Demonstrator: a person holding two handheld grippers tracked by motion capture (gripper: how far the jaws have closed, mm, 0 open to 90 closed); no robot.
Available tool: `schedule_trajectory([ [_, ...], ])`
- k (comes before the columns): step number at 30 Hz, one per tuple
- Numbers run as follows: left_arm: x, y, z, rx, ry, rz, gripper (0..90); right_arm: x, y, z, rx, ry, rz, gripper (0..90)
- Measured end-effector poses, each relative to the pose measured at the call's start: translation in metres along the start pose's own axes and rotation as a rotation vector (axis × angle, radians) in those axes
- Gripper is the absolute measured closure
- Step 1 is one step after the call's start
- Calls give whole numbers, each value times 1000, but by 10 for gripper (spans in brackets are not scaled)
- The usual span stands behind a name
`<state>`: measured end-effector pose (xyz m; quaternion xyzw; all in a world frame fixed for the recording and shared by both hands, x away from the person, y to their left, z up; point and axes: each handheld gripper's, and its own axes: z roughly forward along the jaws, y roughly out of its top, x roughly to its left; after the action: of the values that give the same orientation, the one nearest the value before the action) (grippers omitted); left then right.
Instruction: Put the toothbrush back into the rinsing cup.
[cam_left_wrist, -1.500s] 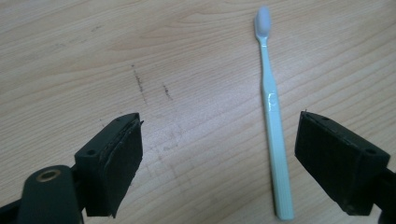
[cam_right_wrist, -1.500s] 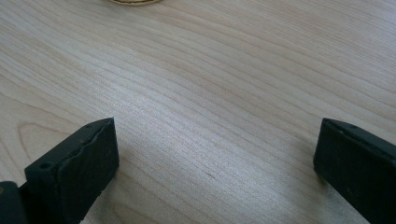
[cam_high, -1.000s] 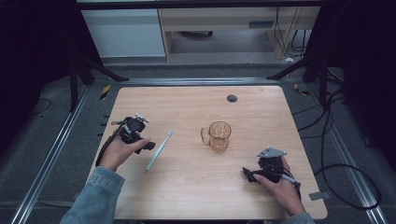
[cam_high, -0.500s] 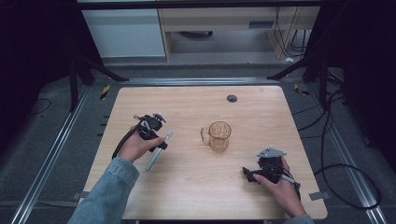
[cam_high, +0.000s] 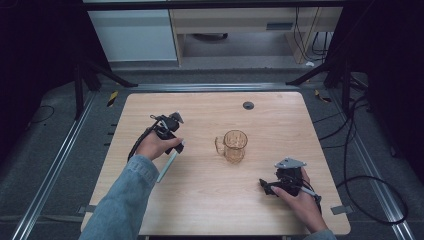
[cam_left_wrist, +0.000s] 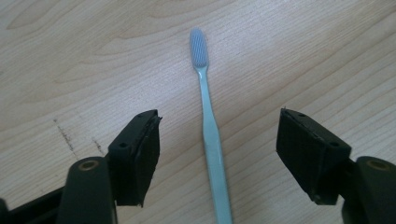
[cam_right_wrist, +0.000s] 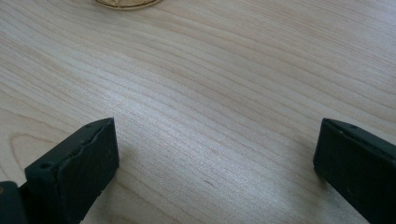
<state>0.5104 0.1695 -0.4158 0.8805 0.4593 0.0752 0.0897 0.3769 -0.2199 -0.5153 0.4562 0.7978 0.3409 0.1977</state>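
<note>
Dark room w/ cables and rails around, pale wood tabletop (cam_high: 210, 200) in the middle. On it: a slim toothbrush (cam_left_wrist: 211, 126), a clear amber mug (cam_high: 234, 145) w/ handle near centre, a small dark round cap (cam_high: 248, 105) toward the far edge.

Left gripper (cam_high: 169, 131) hangs right over the toothbrush, left of the mug. In the left gripper view its fingers (cam_left_wrist: 137, 156) stand wide apart, the handle running up between them, touching neither pad; bristle head points away from the camera. Nothing held.

Right gripper (cam_high: 280, 184) sits low at the near right of the tabletop, well apart from the brush. In the right gripper view its fingers (cam_right_wrist: 74, 170) are spread wide over bare wood, mug base just at the top edge. Empty too.

Handling, as a judgement: the brush looks v. light, thin plastic, smooth and prob. a bit slippery, w/ some flex along the neck. It lies flat on the wood, so pads need to come right down to the surface either side to catch it. Best hold approx. mid-handle, where it's widest and balance is fair; not the narrow neck, not the bristles. Close squarely across the handle, else it may twist or skid out. Not fragile, so a firm squeeze should be OK. The mug looks hard and likely breakable, so keep clear when lifting.
</note>
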Motion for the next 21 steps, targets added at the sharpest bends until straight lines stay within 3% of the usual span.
schedule_trajectory([
  [7, -3, 6, 15, 75, -7, 15, 431, 0, 0, 0, 1, 0, 0, 5],
  [14, 4, 3, 25, 82, -19, -42, 539, 0, 0, 0, -1, 1, -2, 5],
  [21, 6, 2, 31, 96, -31, -66, 602, 0, 0, 0, -1, 1, -1, 5],
])
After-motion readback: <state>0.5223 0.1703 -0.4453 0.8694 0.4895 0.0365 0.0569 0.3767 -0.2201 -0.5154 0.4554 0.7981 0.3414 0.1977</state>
